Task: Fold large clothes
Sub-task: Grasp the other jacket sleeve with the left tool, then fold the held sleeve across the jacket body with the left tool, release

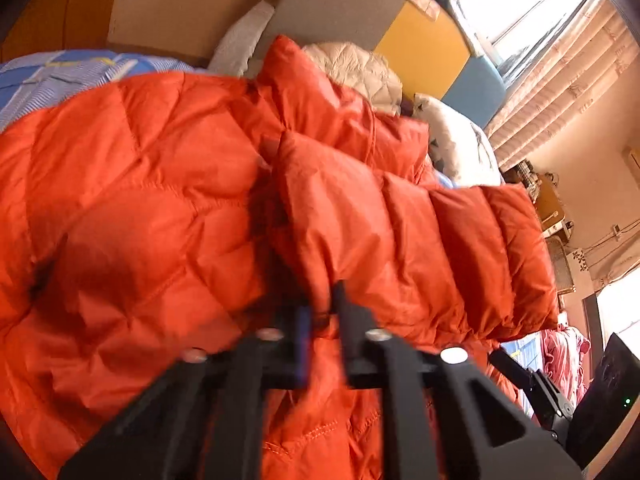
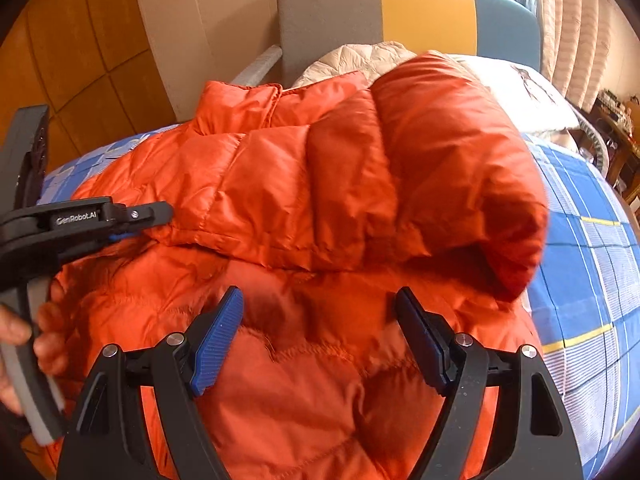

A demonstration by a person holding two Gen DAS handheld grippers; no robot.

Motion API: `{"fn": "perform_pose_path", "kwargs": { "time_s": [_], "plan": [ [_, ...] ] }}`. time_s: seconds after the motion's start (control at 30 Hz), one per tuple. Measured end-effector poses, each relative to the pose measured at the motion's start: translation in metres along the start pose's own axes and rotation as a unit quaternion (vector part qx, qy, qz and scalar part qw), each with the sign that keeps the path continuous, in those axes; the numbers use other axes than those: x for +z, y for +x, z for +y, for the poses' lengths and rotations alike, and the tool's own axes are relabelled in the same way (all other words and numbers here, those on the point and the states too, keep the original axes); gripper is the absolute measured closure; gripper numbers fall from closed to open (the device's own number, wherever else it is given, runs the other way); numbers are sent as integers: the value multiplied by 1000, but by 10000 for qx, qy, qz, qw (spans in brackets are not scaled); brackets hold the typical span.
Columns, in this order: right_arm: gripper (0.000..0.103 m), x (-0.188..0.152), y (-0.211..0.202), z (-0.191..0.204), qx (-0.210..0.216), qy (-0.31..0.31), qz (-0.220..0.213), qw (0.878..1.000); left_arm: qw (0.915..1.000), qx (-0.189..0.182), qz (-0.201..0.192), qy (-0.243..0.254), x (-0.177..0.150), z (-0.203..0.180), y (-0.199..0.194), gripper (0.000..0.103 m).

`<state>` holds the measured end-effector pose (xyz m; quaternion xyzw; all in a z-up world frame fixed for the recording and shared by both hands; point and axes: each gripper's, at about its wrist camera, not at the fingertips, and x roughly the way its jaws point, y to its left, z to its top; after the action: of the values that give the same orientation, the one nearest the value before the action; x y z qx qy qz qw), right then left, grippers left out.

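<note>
An orange puffer jacket (image 2: 320,400) lies spread on the bed, filling most of both views (image 1: 140,200). One sleeve (image 2: 360,180) is folded across the body, its quilted length running to the right in the left wrist view (image 1: 420,240). My left gripper (image 1: 324,316) is shut on the sleeve's cuff edge, with orange fabric pinched between the black fingers. In the right wrist view it comes in from the left (image 2: 160,216), held by a hand (image 2: 48,340). My right gripper (image 2: 320,332) stands open just above the jacket's body, with nothing between its blue pads (image 2: 218,340).
The jacket rests on a blue checked bedsheet (image 2: 580,260). A cream quilted garment (image 2: 360,60) and a white pillow (image 1: 460,140) lie near the grey, yellow and blue headboard (image 2: 328,20). A curtained window (image 1: 560,60) is at the right, wooden floor (image 2: 80,40) at the left.
</note>
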<state>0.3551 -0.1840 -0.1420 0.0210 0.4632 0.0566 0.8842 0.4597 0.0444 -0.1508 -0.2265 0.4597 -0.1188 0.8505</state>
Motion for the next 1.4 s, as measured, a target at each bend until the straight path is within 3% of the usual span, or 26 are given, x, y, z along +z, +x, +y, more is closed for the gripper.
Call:
{"fn": "perform_pose_path", "kwargs": {
  "time_s": [0.2, 0.5, 0.67, 0.73, 0.87, 1.1, 1.17, 1.23, 1.4],
  "plan": [
    [25, -3, -8, -2, 85, -9, -36, 10000, 9988, 337, -363, 36, 0, 18, -26, 98],
    [25, 4, -10, 8, -53, 121, -139, 9998, 9966, 684, -453, 22, -5, 43, -33, 98],
    [25, 13, -25, 9, -120, 231, -581, 9980, 9950, 829, -537, 108, -11, 46, -41, 98],
    [25, 21, -20, 1, -326, 391, -655, 9966, 9942, 887, -584, 144, -15, 48, -45, 98],
    [25, 33, 18, -18, -623, 674, -250, 9955, 9926, 1019, -649, 106, -21, 53, -48, 98],
    [24, 30, 74, -16, -770, 548, 329, 9950, 9904, 1274, -521, 130, -24, 64, -32, 96],
    [23, 30, 77, -14, -862, 457, 353, 9946, 9889, 1375, -543, 115, -24, 63, -34, 85],
    [22, 32, 76, -14, -853, 438, 377, 9947, 9891, 1286, -706, -102, -26, 68, -48, 56],
    [18, 27, 49, -11, -856, 430, 155, 9953, 9859, 1221, -971, -600, -36, 89, -88, 55]
  ]
}}
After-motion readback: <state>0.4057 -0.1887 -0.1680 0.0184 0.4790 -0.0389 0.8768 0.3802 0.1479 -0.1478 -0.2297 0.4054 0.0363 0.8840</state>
